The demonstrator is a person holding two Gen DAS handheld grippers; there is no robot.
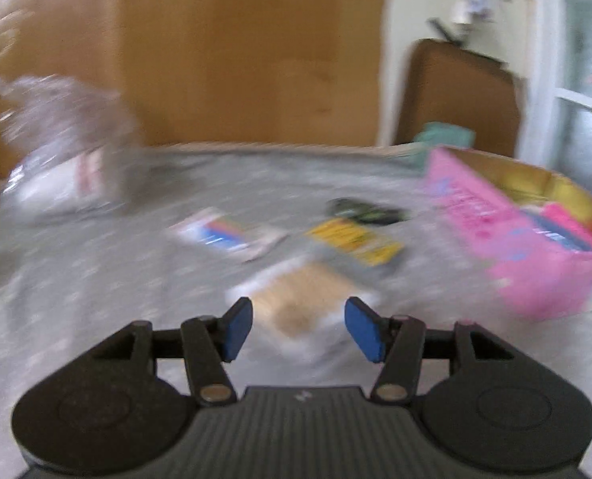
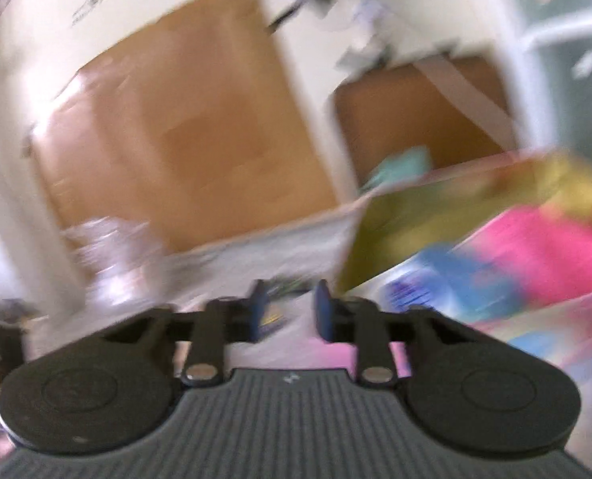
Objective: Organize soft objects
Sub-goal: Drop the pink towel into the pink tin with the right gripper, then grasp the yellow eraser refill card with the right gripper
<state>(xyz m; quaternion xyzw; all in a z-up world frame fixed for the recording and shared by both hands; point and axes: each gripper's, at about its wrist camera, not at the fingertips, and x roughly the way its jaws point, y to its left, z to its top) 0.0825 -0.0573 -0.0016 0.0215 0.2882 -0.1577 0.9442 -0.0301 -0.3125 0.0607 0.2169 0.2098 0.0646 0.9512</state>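
Both views are motion-blurred. In the left wrist view my left gripper [image 1: 298, 329] is open and empty, just above a tan and white soft packet [image 1: 304, 299] on the grey table [image 1: 96, 279]. Beyond it lie a yellow packet [image 1: 354, 241], a white packet with coloured print [image 1: 226, 233] and a dark green item [image 1: 364, 209]. A pink cardboard box [image 1: 527, 247] stands at the right with items inside. In the right wrist view my right gripper [image 2: 290, 307] is open and empty, tilted, near the pink box [image 2: 535, 263], which holds a blue and pink item [image 2: 447, 279].
A crinkled clear plastic bag [image 1: 60, 147] stands at the table's far left; it also shows in the right wrist view [image 2: 108, 255]. Large brown cardboard panels [image 1: 252, 52] lean against the wall behind the table. A teal object [image 1: 444, 135] sits at the back right.
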